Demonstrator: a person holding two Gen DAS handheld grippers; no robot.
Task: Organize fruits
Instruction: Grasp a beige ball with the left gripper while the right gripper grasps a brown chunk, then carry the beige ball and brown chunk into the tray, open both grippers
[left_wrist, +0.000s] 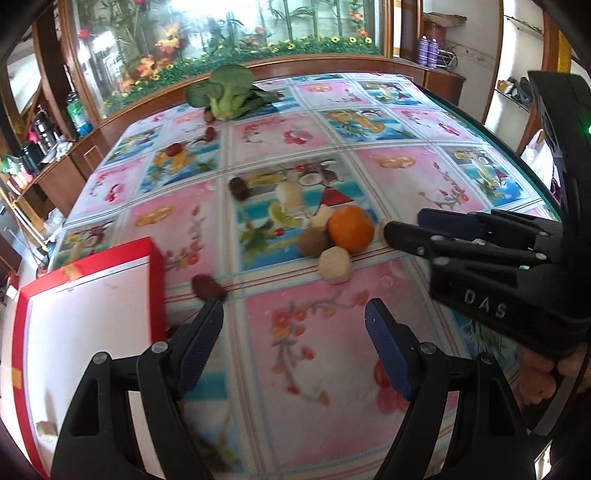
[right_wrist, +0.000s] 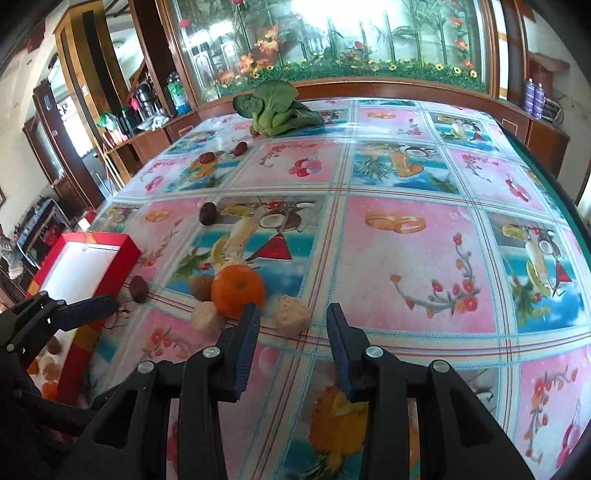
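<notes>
Both claws stood spread and held nothing: the left gripper (left_wrist: 293, 317) low in its frame, the right gripper (right_wrist: 291, 321) just short of the orange (right_wrist: 238, 291) at centre-left, the red box (right_wrist: 88, 262) at far left.

Open left tool (left_wrist: 295, 325), orange (left_wrist: 351, 229), red box (left_wrist: 88, 295)

I count one orange (right_wrist: 238, 291), one kiwi (right_wrist: 201, 287), two pale peeled lumps (right_wrist: 291, 315) near it, five dark red dates (right_wrist: 139, 288) from near left to far, one leafy green (right_wrist: 277, 109) far, one red box (right_wrist: 86, 258) left.
</notes>
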